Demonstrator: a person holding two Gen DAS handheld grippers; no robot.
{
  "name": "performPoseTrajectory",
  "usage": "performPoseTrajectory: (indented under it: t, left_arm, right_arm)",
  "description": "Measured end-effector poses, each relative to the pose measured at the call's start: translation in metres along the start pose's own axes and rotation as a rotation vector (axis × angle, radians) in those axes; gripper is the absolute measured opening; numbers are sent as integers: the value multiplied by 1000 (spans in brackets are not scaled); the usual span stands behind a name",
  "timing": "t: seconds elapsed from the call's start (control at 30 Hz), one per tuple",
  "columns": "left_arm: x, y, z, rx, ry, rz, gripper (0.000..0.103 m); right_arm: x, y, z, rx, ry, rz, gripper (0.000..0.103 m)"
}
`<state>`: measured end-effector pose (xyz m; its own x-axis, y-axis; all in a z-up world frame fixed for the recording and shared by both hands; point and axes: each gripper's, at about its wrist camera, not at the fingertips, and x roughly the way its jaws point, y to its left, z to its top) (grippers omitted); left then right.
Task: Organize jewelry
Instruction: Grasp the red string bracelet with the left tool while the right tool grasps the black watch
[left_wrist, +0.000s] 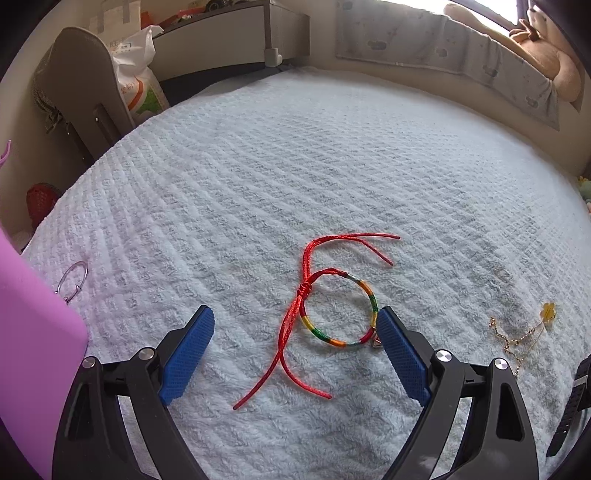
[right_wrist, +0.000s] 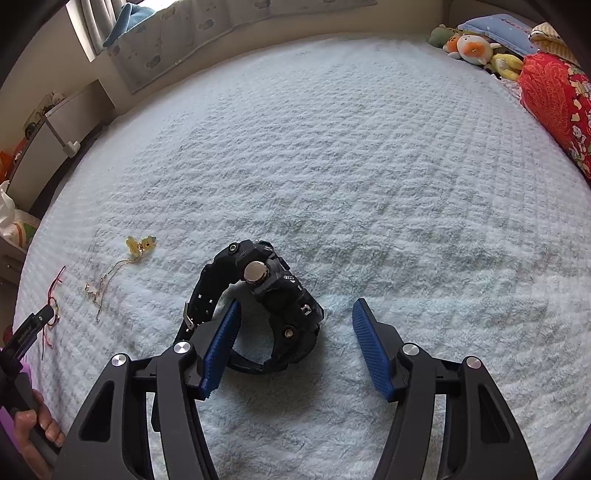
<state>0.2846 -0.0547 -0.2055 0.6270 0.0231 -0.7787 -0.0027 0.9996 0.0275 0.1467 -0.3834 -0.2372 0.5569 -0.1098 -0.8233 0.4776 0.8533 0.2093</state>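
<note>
Left tongs (left_wrist: 295, 325) gape around the limp, light cord bracelet (left_wrist: 340, 310) mid-bed, best pinched at its knot, while right tongs (right_wrist: 293, 321) stand open astride the stiff, heavier watch (right_wrist: 266, 295), graspable by its case.

My left black plastic two-finger gripper (left_wrist: 295, 328) carries flat blue ribbed pads (left_wrist: 187, 356) on angular arms with triangular cut-outs and round silver screw heads. My right black plastic two-finger gripper (right_wrist: 295, 325) is built alike, its blue textured pads (right_wrist: 371, 350) hinged on silver pivots. At lower left of the right wrist view, my bare-skinned hand (right_wrist: 35, 432) shows.
</note>
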Motion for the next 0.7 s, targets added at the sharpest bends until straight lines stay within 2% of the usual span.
performPoseTrajectory:
  t: [0.23,0.5,0.7]
  left_arm:
    - [16,-7,3,32,31,-36,88]
    - [30,-14,4,57,51,-22,92]
    - [32,-15,7,64,55,-19,90]
  right_arm:
    - [7,1,3,-15,-8,-3,60]
    - [6,-6,2,-21,-21,-10,60]
    - [9,-1,2,-31,-28,-35,58]
